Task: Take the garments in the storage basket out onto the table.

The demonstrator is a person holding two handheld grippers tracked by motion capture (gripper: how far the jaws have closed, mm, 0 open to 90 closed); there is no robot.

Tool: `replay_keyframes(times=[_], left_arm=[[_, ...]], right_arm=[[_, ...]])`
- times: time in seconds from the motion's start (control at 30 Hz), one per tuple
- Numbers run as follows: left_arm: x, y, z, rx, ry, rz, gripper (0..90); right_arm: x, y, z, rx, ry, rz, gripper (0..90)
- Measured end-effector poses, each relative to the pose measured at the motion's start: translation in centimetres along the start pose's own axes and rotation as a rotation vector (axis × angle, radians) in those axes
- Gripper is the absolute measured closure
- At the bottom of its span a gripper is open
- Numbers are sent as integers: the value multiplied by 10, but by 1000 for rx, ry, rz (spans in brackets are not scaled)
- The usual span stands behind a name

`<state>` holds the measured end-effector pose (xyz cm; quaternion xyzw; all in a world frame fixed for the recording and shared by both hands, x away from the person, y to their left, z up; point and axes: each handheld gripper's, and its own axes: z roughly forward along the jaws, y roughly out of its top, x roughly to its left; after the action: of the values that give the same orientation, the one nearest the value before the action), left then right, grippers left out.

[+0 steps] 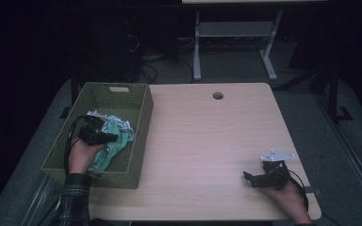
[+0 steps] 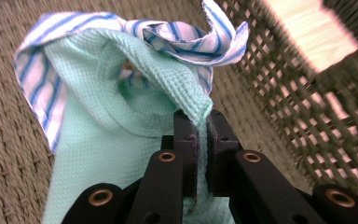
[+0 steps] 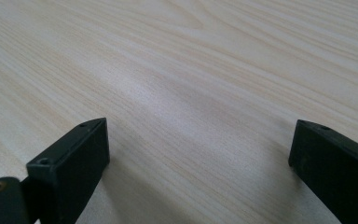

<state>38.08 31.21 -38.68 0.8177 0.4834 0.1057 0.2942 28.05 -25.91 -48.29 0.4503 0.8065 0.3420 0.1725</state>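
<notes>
Left gripper is clenched on a fold of the mint-green cloth with blue-striped edging, inside the green woven basket at the surface's left; right gripper rests released, near right.

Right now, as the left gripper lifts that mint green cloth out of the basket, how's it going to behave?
Probably floppy: the cloth folds and droops around the left gripper, pinched at one fold. Likely light. Its waffle weave should grip, though it may drag over the basket wall.
</notes>
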Motion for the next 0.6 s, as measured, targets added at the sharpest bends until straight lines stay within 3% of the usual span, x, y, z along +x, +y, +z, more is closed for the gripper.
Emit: replay_keyframes(times=[0.13, 0.17, 0.2, 0.23, 0.47, 0.6], left_arm=[[0, 3, -10, -65, -7, -6, 843], [0, 6, -17, -109, -14, -4, 843], [0, 6, -17, -109, -14, -4, 842], [-2, 8, -24, -144, -21, 0, 843], [-6, 16, -42, -234, -59, -1, 842], [-8, 21, -52, -261, -73, 5, 842]], right_arm=[[0, 0, 0, -1, 1, -1, 44], [0, 0, 0, 0, 0, -1, 44], [0, 0, 0, 0, 0, -1, 44], [0, 0, 0, 0, 0, -1, 44], [0, 0, 0, 0, -1, 0, 44], [0, 0, 0, 2, 1, 3, 45]])
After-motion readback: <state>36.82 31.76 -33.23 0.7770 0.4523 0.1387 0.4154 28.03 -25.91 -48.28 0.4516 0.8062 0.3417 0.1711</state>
